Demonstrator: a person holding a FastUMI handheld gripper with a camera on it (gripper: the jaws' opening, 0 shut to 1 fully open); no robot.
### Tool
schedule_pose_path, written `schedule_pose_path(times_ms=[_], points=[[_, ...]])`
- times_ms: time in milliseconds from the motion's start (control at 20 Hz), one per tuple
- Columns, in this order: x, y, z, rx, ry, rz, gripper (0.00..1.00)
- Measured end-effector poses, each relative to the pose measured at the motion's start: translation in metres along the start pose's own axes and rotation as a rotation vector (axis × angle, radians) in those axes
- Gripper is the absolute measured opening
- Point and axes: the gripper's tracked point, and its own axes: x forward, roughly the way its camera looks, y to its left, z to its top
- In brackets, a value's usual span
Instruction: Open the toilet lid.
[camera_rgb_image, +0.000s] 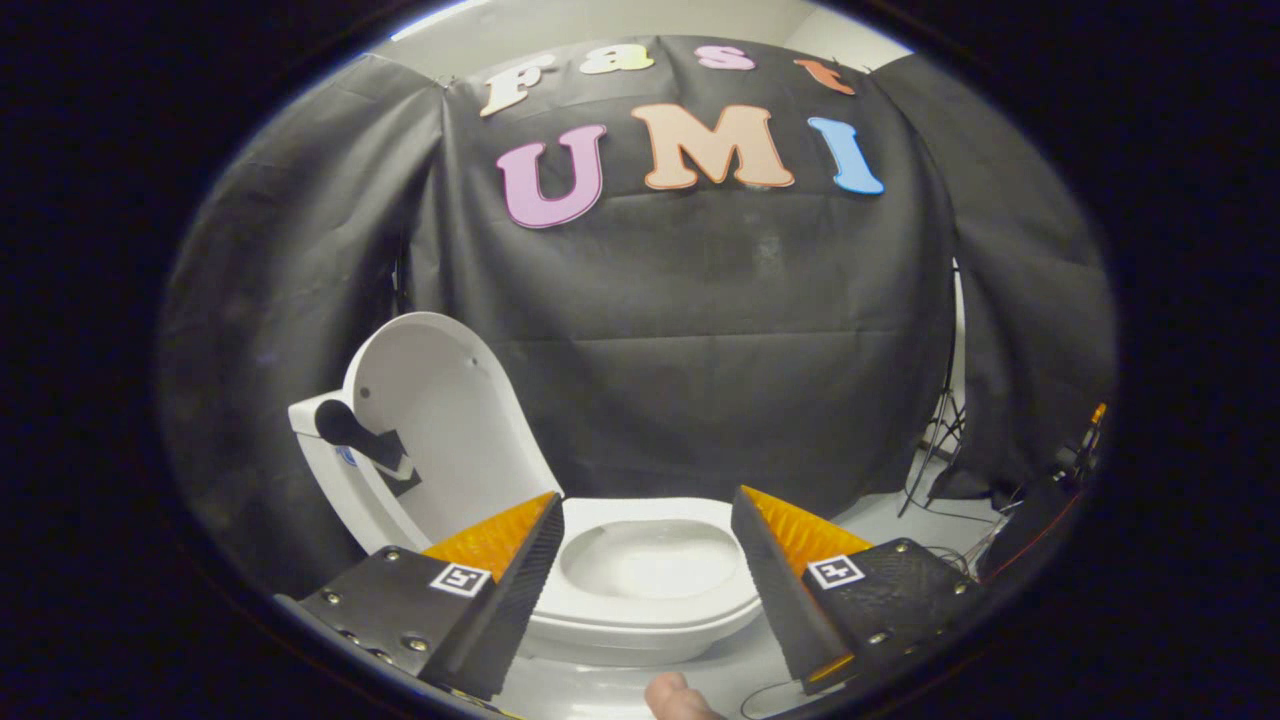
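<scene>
My gripper (645, 560) is wide open: its two fingers stand well apart and hold nothing, and they touch nothing. Between them I see the white ceramic toilet bowl (650, 590) with its oval white seat, just ahead of the fingertips and a little below them. The white oval plastic toilet lid (450, 420) is already raised. It stands behind the bowl on its left side, almost upright, leaning slightly back toward the white tank (315, 460). Its long axis runs up and down, and its hollow inner face points toward the bowl and toward me. A black lever-shaped part (365, 440) sits on the tank, just beside the lid's left edge. Behind the toilet hangs the black cloth wall (720, 340). To the right of the bowl, black cables (930, 470) lie on the pale floor (880, 520). Near the bowl's front edge, a fingertip of my hand (675, 698) shows.
</scene>
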Motion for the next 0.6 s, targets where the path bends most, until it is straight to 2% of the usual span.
schedule_pose_path(times_ms=[250, 400, 600], points=[[-0.008, -0.047, 0.005, -0.001, -0.038, -0.093, 0.99], [-0.018, -0.064, 0.008, 0.017, -0.057, -0.117, 0.99], [-0.026, -0.066, 0.013, -0.041, -0.068, -0.116, 0.99]])
